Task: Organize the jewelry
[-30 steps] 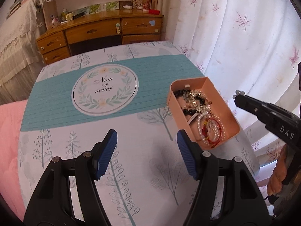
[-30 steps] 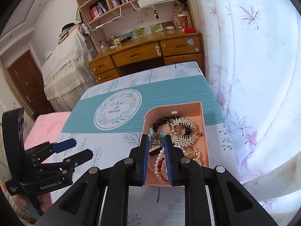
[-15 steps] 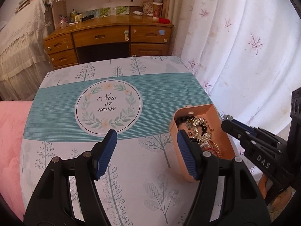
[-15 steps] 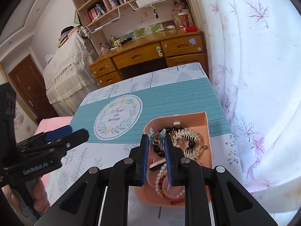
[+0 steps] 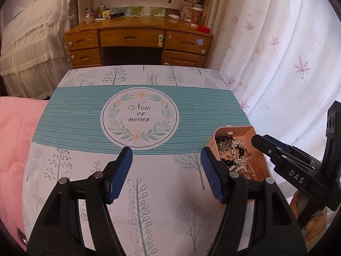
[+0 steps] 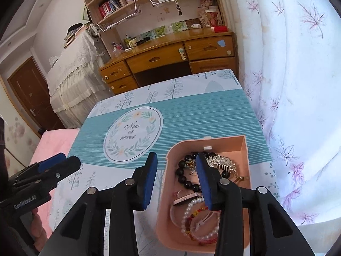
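All of the jewelry that can be seen is already piled in the pink box (image 6: 245, 149), which is parked near the right edge of the bench (image 5: 149, 181), close to the curtain. Inside it a black bead bracelet (image 6: 183, 177), a silver hair comb (image 6: 221, 162), a pearl bracelet (image 6: 191, 207) and a red bead strand (image 6: 189, 219) can be made out, all kind of tangled together, so "organized" is being used loosely here. Nothing loose is spotted on the patterned cloth anywhere, at least in these two views.

The right gripper (image 6: 177, 179) is hung over the left wall of the box with its fingers spreading apart right now, and nothing is pinched between them. The left gripper (image 5: 166, 172) is held over bare cloth, fingers spread wide, nothing carried either.

So the collecting part looks pretty much done. What's probably left: maybe the box gets closed or moved, though no lid is visible, so that can't really be called.
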Action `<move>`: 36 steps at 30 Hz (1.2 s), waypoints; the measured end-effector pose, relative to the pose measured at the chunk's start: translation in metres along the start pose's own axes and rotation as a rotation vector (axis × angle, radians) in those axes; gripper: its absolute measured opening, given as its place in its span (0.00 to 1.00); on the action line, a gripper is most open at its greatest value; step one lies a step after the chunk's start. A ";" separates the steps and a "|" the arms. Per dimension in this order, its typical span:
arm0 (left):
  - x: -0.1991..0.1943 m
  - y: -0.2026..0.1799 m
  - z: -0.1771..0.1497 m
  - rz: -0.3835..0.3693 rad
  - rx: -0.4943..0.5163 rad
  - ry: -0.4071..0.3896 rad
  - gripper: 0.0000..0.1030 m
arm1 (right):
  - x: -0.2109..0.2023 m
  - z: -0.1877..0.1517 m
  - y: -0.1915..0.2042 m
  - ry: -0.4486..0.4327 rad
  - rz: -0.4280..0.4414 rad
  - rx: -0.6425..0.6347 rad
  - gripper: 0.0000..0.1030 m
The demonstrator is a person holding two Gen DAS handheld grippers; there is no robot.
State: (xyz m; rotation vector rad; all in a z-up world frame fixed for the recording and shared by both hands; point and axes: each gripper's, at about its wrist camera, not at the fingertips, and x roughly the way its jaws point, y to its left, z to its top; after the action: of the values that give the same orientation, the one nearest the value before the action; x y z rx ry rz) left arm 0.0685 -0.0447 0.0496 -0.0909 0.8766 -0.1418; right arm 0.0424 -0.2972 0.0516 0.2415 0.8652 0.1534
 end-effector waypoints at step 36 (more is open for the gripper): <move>-0.076 0.023 -0.086 0.172 -0.019 0.043 0.62 | -0.097 -0.093 0.090 0.069 -0.058 -0.065 0.71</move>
State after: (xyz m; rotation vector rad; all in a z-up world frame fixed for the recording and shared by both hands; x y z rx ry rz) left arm -0.0443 -0.0111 0.0495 -0.0299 0.9245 0.0255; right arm -0.0944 -0.2196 0.0894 0.1509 0.9329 0.1363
